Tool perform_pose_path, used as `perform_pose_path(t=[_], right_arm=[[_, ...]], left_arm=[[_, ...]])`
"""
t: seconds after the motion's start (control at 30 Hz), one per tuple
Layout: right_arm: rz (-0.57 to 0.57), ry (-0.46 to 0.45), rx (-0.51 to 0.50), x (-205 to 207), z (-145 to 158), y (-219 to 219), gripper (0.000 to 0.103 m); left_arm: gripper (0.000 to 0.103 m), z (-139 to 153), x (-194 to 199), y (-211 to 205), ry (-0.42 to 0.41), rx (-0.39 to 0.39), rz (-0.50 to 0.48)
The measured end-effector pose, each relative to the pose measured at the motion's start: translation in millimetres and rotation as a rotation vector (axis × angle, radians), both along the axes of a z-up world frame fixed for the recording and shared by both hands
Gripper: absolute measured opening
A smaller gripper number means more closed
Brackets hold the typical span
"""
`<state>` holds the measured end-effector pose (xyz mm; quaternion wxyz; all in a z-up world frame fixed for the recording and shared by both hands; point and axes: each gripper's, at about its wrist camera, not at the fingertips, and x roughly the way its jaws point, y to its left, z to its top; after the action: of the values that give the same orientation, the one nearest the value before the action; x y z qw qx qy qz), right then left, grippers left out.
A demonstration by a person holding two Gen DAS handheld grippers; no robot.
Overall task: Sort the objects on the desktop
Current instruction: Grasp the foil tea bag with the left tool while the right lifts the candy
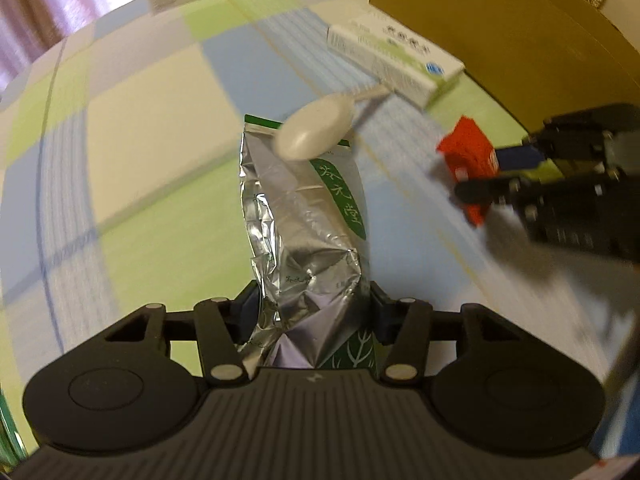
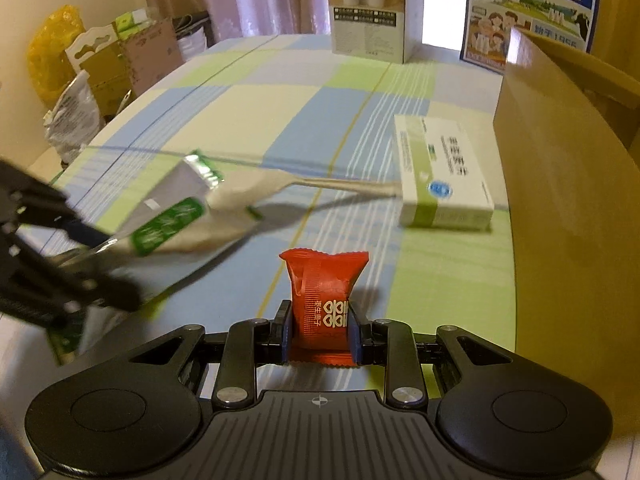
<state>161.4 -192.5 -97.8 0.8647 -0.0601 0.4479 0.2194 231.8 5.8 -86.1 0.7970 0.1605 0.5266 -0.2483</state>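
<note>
Checked tablecloth (image 2: 256,128) is bearing a half-sorted desk: left gripper (image 1: 316,312) is pinching a foil tea pouch (image 1: 308,216), right gripper (image 2: 320,334) is clamping a red candy packet (image 2: 322,300), while white spoon (image 1: 312,130) and medicine box (image 2: 444,176) are lying farther off, near the cardboard box (image 2: 560,184).

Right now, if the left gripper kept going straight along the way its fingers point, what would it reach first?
Probably the white plastic spoon. The left gripper is shut on a silver foil pouch, whose far end reaches the spoon's bowl in the left wrist view. Whether they touch is unclear; beyond lies the checked tablecloth.
</note>
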Motion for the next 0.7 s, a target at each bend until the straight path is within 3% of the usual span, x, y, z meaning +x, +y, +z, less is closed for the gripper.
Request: perform_pose_path(t=[0.13,0.23,0.27,0.47,0.7], right_arm=[[-0.002,0.015,-0.007,-13,-2,1,0.024],[0.003,0.022,-0.01,-19,-3,5,0.024],[0.003,0.021,-0.012,-21,-3,6,0.024],[0.001,0.013,-0.008,-24,-5,6,0.025],[0.025,-0.029,-0.027,-24,-8,9,0.029]], left_arm=[[0.05,3,-35,21,0.013,-0.017,0.05],[0.058,7,-51,30,0.01,-0.031,0.075],[0.066,8,-53,30,0.006,-0.028,0.082],[0.076,12,-41,24,0.018,-0.03,0.067],[0.077,-5,-27,12,0.05,0.0,0.061]])
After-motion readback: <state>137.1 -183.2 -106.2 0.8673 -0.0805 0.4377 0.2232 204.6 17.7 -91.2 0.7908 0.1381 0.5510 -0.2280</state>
